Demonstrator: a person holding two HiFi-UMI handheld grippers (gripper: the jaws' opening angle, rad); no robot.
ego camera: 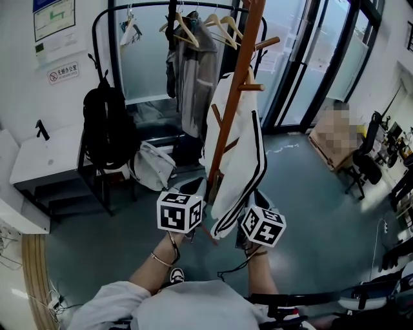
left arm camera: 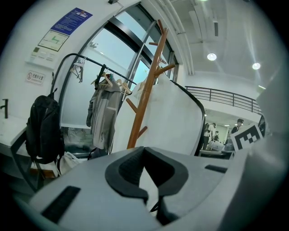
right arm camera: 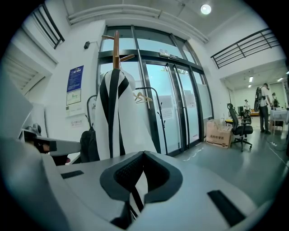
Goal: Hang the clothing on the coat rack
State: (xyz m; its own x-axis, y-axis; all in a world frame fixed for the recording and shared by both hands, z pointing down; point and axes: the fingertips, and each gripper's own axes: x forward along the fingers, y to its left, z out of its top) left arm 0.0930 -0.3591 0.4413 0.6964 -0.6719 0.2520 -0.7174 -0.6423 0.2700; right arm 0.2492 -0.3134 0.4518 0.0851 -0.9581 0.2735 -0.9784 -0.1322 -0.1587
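The white jacket (ego camera: 244, 151) hangs draped on the wooden coat rack (ego camera: 239, 77) — our left gripper (left arm camera: 152, 196) and right gripper (right arm camera: 134, 198) each have fingers pinched closed on its lower hem, nearest us.

Landmark: black garment rail (ego camera: 94, 45). Grey jacket (ego camera: 193, 71) and bare wooden hangers (ego camera: 222, 26) hang from its bar. Black backpack (ego camera: 106, 126) beside its left post, white bag (ego camera: 153, 166) low beneath. White desk (ego camera: 39, 158) further left, wall notices (ego camera: 55, 16) above. Glass doors (ego camera: 303, 58) right of rail, with cardboard box (ego camera: 332, 132) and office chair (ego camera: 366, 161) beyond.
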